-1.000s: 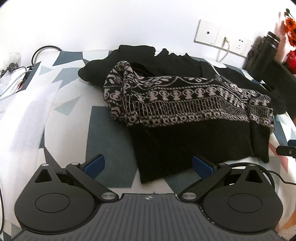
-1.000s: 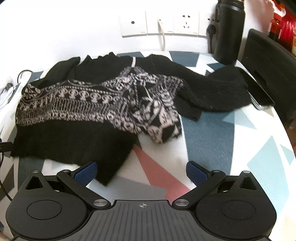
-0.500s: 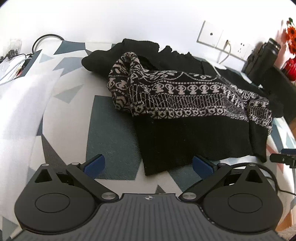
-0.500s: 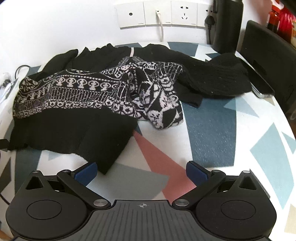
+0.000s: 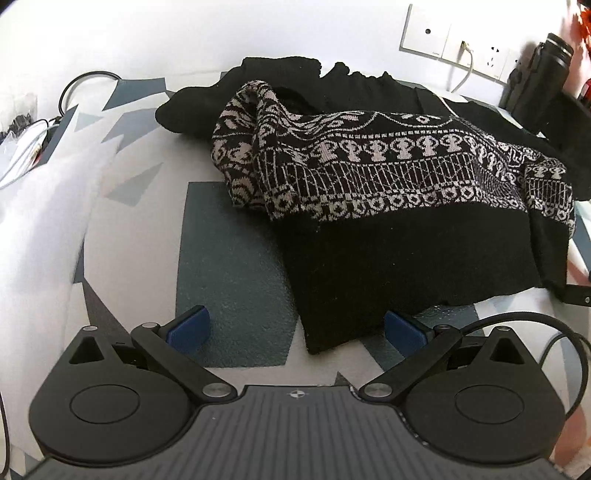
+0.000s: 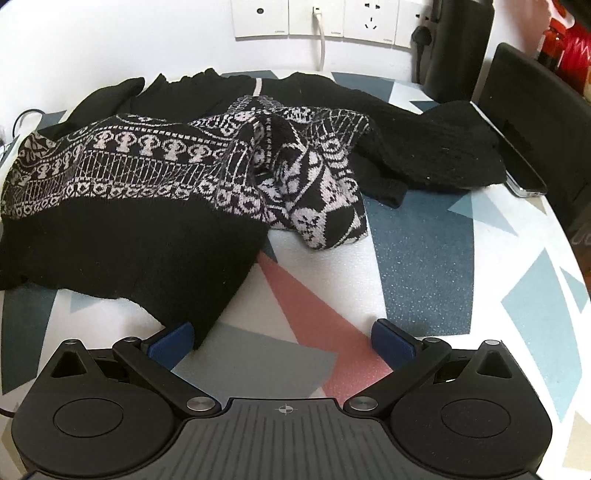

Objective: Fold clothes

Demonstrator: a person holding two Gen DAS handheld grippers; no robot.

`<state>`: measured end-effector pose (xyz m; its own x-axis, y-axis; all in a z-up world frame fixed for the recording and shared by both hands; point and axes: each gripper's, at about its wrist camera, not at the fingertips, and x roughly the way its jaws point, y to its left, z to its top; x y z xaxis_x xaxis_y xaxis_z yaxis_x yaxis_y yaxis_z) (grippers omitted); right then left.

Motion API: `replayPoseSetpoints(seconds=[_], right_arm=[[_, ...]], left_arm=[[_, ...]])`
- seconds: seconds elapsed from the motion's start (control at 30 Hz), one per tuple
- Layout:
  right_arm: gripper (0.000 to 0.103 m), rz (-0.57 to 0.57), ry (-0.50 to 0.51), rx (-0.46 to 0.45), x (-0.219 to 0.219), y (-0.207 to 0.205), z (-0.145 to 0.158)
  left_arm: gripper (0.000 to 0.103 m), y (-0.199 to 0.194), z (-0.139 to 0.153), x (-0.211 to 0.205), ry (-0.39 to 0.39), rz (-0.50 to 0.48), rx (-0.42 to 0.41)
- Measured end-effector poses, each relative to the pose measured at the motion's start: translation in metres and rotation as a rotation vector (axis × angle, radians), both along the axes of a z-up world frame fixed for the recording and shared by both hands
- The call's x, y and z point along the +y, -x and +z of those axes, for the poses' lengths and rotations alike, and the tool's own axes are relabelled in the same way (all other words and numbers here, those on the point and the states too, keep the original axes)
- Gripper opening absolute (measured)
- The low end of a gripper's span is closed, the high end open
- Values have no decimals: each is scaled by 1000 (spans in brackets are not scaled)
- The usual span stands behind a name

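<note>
A black knit sweater (image 5: pixel 399 236) with a white patterned band lies rumpled on the table, its plain black hem toward me. In the right wrist view the same sweater (image 6: pixel 147 229) spreads left of centre, one patterned sleeve bunched in the middle. My left gripper (image 5: pixel 295 326) is open, and the hem's lower left corner reaches between its blue pads without being held. My right gripper (image 6: pixel 282 341) is open too; the hem's lower right corner lies just beside its left pad (image 6: pixel 173 341).
The table (image 6: pixel 424 258) has a geometric grey, blue and pink cover. A black bottle (image 5: pixel 535 77) and wall sockets (image 6: pixel 321 18) stand at the back. A phone (image 6: pixel 524 181) and a dark chair back (image 6: pixel 535 122) are at right. Cables (image 5: pixel 517 325) and loose wires (image 5: pixel 33 129) lie nearby.
Both grippers have come closer to the sweater's hem, so each lower corner now lies at the blue pads. The jaws have stayed open and the sweater has not moved.
</note>
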<state>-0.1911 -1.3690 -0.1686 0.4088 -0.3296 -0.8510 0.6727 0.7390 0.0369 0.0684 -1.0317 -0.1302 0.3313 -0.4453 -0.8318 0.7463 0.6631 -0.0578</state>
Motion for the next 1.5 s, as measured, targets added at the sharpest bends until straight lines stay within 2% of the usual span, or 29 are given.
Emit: replayPoseSetpoints(seconds=[0.13,0.33,0.53,0.57,0.63,0.73,0.87,0.93,0.97,1.0,1.03,1.13,1.23,1.33,1.5], right_arm=[[102,-12,15,-12,3,2,-1],[102,-23,13,-11,3,1,-1],[102,-5,-47,48,-6,-9,3],[101,3,-60,42,-8,-10,5],[86,-2,-73,-18,-9,-8,13],[86,-8,-81,-112,-13,-9,25],[81,-5,-69,-160,-19,-22,29],[69,-10,-66,-154,-24,-31,26],[65,-15,-65,-152,-27,-35,25],[54,-23,-73,-154,-29,-37,23],[37,-20,-95,-160,-32,-38,21],[14,-12,-135,-185,-34,-37,24],[13,15,-133,-215,-29,-24,37],[13,28,-153,-244,-27,-7,53],[13,25,-205,-232,-20,28,63]], left_arm=[[103,6,-3,-5,-33,-28,-48],[103,2,-2,-7,-35,-56,-46],[103,-4,0,-11,-42,-77,-26],[102,-7,2,-10,-22,-77,-6],[102,-15,9,1,79,-53,45],[99,-28,13,11,189,-13,119],[79,-41,7,2,200,11,143],[67,-44,6,-5,203,11,122],[45,-46,6,-8,203,5,120],[29,-46,7,-11,201,-6,133],[11,-47,7,-13,198,-16,154],[6,-45,16,-5,237,-27,168],[6,-42,30,13,304,-30,193],[6,-38,45,30,336,-41,211],[6,-16,58,55,315,-58,249]])
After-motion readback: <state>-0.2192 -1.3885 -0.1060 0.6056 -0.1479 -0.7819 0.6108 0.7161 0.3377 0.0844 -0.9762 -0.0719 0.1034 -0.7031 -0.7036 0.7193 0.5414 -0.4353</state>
